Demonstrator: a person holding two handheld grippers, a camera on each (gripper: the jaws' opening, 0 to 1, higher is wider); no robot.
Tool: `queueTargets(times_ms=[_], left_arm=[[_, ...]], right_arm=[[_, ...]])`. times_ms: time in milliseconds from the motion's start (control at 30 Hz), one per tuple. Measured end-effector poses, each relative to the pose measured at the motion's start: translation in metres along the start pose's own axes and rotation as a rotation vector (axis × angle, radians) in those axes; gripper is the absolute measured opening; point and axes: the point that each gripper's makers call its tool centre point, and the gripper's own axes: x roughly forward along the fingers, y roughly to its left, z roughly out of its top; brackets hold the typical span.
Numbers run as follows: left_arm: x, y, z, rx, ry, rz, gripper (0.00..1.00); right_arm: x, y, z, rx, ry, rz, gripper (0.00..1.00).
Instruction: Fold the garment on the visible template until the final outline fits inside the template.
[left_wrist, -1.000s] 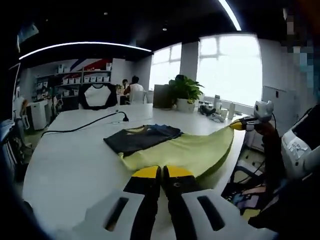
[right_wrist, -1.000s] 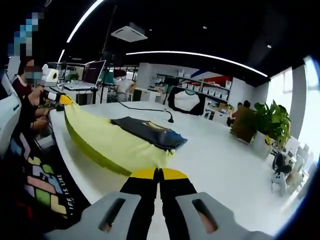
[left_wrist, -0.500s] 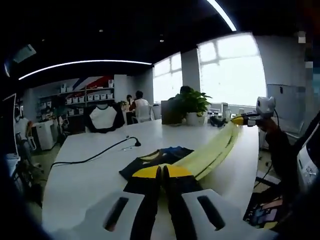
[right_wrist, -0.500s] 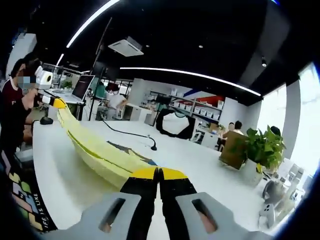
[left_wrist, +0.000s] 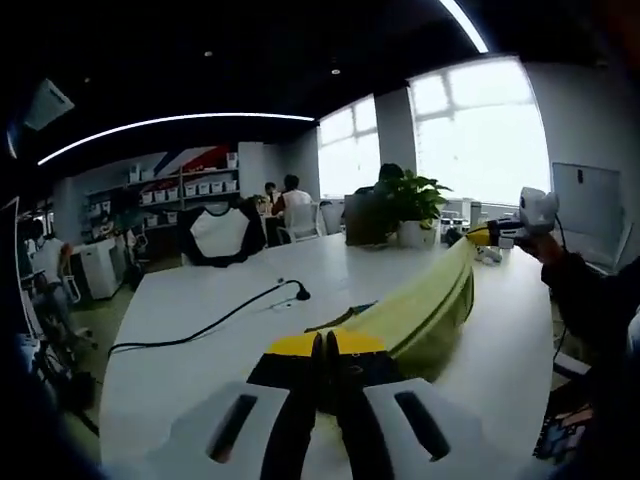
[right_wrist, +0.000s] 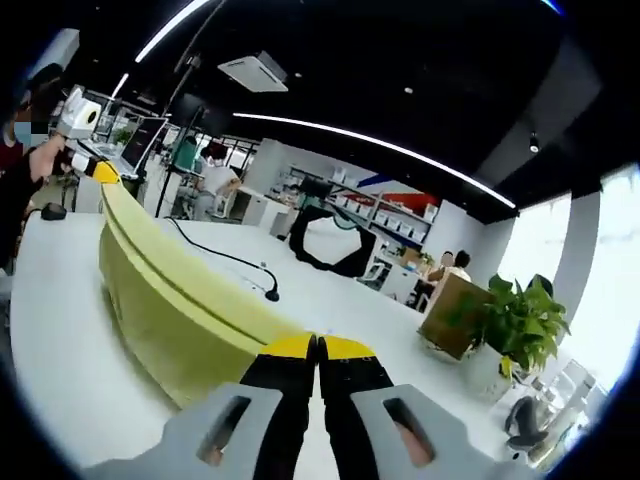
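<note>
both hand-held grippers (left_wrist: 323, 345) (right_wrist: 318, 349) clamp the lifted yellow garment (left_wrist: 425, 305) (its lower part hidden), jaws closed.

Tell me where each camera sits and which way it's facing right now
Left gripper view: rides the left tool, facing along the yellow garment toward the right tool, windows behind; a dark sleeve shows.
Right gripper view: rides the right tool, facing back along the garment toward the left tool, shelves behind; a hand shows.
Shared: garment, white table, cable.

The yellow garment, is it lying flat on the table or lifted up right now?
Lifted: the yellow garment hangs stretched between both shut grippers, its lower edge near the white table.
</note>
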Motion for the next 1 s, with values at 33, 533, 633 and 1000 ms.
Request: queueTargets(times_ms=[33, 533, 633, 1000], left_arm=[[0.007, 0.006, 0.0, 0.005, 0.004, 0.004, 0.03], [0.111, 0.074, -0.066, -0.016, 0.177, 0.092, 0.03], [0.122, 0.077, -0.082, -0.062, 0.217, 0.075, 0.03], [0.143, 0.08, -0.14, -0.066, 0.377, 0.056, 0.03]], right_arm=[[0.005, -0.001, -0.001, -0.004, 0.007, -0.002, 0.0], [0.105, -0.001, -0.066, 0.039, 0.248, 0.034, 0.0], [0.116, 0.003, -0.079, 0.047, 0.282, 0.053, 0.0], [0.144, 0.027, -0.141, 0.058, 0.414, 0.133, 0.0]])
